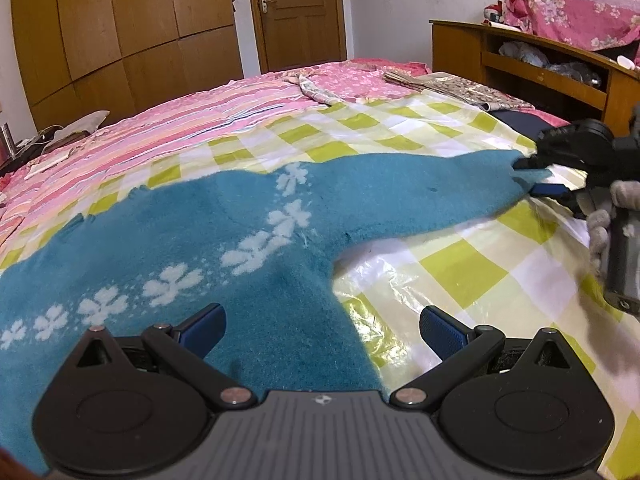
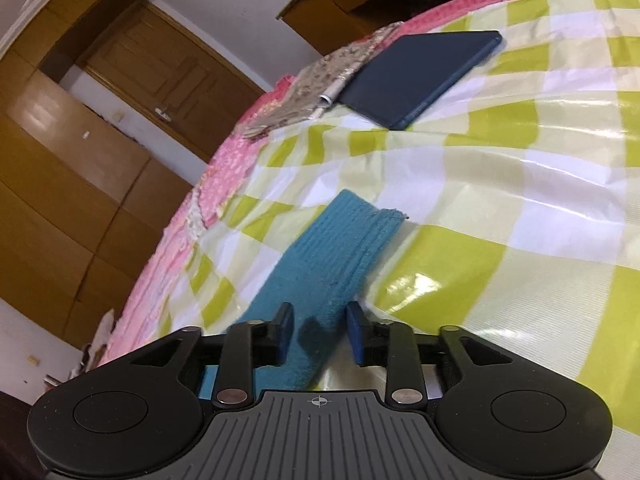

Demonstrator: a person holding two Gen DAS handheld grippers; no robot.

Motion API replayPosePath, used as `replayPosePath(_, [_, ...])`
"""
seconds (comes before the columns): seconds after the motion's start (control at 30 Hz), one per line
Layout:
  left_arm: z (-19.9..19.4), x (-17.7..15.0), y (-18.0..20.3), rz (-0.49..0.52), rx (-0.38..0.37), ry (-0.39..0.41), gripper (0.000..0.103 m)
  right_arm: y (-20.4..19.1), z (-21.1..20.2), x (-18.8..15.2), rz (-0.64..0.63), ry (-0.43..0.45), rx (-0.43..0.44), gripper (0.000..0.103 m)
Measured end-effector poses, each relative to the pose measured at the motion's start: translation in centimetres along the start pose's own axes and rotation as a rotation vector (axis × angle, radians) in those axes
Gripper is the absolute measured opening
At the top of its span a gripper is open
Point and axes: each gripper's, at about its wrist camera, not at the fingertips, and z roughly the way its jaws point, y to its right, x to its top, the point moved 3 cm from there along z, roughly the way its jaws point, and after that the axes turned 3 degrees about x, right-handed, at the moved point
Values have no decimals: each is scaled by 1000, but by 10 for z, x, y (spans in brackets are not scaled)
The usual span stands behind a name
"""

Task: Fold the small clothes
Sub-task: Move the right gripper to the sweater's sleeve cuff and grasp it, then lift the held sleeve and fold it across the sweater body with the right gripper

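A teal sweater (image 1: 192, 236) with white flower prints lies spread on a yellow-and-white checked plastic sheet (image 1: 460, 264) on the bed. My left gripper (image 1: 322, 330) is open, low over the sweater's side edge below the armpit. One sleeve stretches to the right, where my right gripper (image 1: 536, 178) straddles its cuff. In the right wrist view the ribbed sleeve cuff (image 2: 344, 248) runs between the right gripper's (image 2: 320, 330) jaws, which stand apart with gaps on both sides of the cloth.
A dark blue tablet-like slab (image 2: 420, 76) and a patterned folded cloth (image 2: 320, 84) lie at the sheet's far edge. Pink bedding (image 1: 180, 120) covers the rest of the bed. A wooden headboard shelf (image 1: 540, 68), wardrobe (image 1: 100, 32) and door (image 1: 300, 12) stand behind.
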Motion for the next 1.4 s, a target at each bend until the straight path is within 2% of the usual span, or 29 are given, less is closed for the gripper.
replayPosePath(0.07, [-3,-1,-1,5,6,0,103,-4,3,-1,-25,7,3,41])
replayPosePath(0.1, [-6,-3,-3,4,12,-1,103,-5,4,0,-36,6,4,39])
replayPosePath(0.17, [-11,-6,-9,-2,20,-3,103,-6,8,1,-43,-7,4,15])
replayPosePath(0.23, [-17,-10,-18,-14,37,-7,103,-5,11,2,-18,-15,26,12])
replayPosePath(0.4, [-36,-22,-47,-55,80,-6,103,-29,-5,2,-43,19,123,9])
replayPosePath(0.5, [-49,-30,-65,-81,98,5,103,-67,-25,-8,-104,23,217,9])
replayPosePath(0.6, [-63,-39,-86,-105,114,16,103,-116,-43,-33,-213,5,296,9])
replayPosePath(0.73, [-79,-54,-119,-130,137,25,103,-180,-47,-84,-317,-80,380,9])
replayPosePath(0.83, [-90,-67,-146,-149,162,37,103,-232,-40,-135,-425,-166,424,9])
replayPosePath(1.03, [-105,-93,-203,-215,207,54,103,-323,-23,-261,-654,-334,492,8])
replayPosePath(1.13, [-109,-104,-226,-268,214,55,103,-349,-13,-330,-777,-404,492,8])
replayPosePath(1.27, [-110,-117,-250,-329,204,61,103,-365,-4,-402,-938,-463,453,8])
replayPosePath(1.4, [-110,-124,-265,-360,187,59,103,-360,-2,-431,-1015,-469,416,8])
